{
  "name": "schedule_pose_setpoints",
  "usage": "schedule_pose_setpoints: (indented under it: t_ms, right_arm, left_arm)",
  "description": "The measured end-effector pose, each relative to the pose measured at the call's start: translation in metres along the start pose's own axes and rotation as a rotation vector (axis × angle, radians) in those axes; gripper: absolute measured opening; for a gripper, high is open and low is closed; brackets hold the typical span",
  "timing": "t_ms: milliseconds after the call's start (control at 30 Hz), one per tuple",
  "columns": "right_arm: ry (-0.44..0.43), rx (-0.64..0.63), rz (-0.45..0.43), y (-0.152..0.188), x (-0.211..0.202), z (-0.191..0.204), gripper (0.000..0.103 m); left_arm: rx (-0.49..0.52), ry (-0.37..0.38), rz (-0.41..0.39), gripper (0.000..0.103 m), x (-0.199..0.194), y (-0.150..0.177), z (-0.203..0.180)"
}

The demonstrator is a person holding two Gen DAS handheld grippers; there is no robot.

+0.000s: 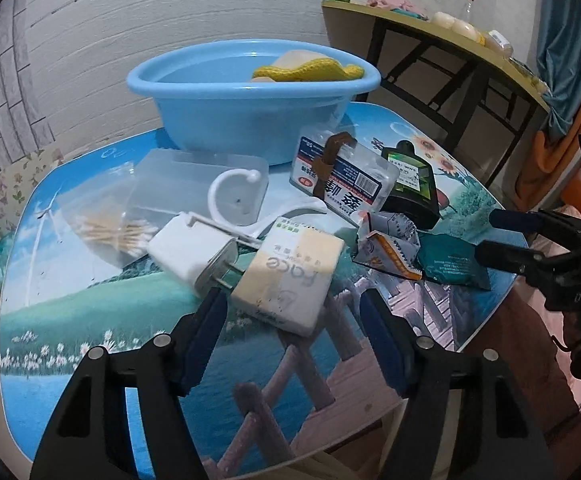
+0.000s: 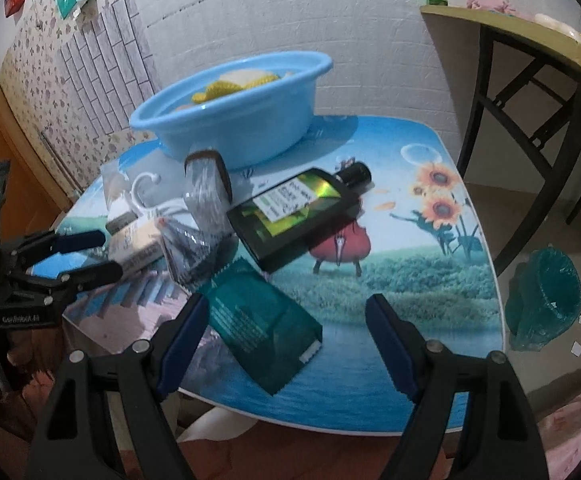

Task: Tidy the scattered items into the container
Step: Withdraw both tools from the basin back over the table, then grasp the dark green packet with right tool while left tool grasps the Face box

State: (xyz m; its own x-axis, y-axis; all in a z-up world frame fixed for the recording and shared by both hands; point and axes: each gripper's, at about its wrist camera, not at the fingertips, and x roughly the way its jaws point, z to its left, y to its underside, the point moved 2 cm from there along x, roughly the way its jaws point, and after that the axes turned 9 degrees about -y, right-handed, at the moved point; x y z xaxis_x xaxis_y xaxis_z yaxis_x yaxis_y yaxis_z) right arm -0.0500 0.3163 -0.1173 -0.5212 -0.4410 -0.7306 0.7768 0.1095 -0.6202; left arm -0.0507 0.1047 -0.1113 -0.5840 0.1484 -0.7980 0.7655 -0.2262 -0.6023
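Basin (image 1: 226, 120): light blue, round, plastic

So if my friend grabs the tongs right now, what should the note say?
Left tongs: open, around the near end of the cream tissue pack, not gripping.
Right tongs: open over the dark green foil sachet.
Done: a yellow knitted item lies in the round blue plastic basin.
Left: pack, sachet, dark flat bottle, white plug, cotton swabs, and the rest.
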Motion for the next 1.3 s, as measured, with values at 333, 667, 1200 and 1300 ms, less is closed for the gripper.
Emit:
schedule_pose_setpoints:
  t_ms: [333,667,1200,1300]
  right_arm:
    - [-0.016,-0.032,0.052,0.007,0.009,0.005,0.081]
    - [-0.003,-0.053,0.059,0.011,0.015,0.014,0.065]
    - [-0.023,-0.119,0.110,0.016,0.018,0.038,0.045]
    - [0.007,-0.098,0.099,0.015,0.018,0.034,0.047]
  left_arm:
    - [0.019,0.021,-0.010,0.041,-0.005,0.003,0.004]
    - [-0.003,0.019,-0.008,0.041,-0.021,0.021,0.018]
    - [-0.069,-0.049,-0.004,0.032,-0.033,0.047,0.054]
    - [-0.076,-0.048,-0.011,0.057,-0.033,0.044,0.053]
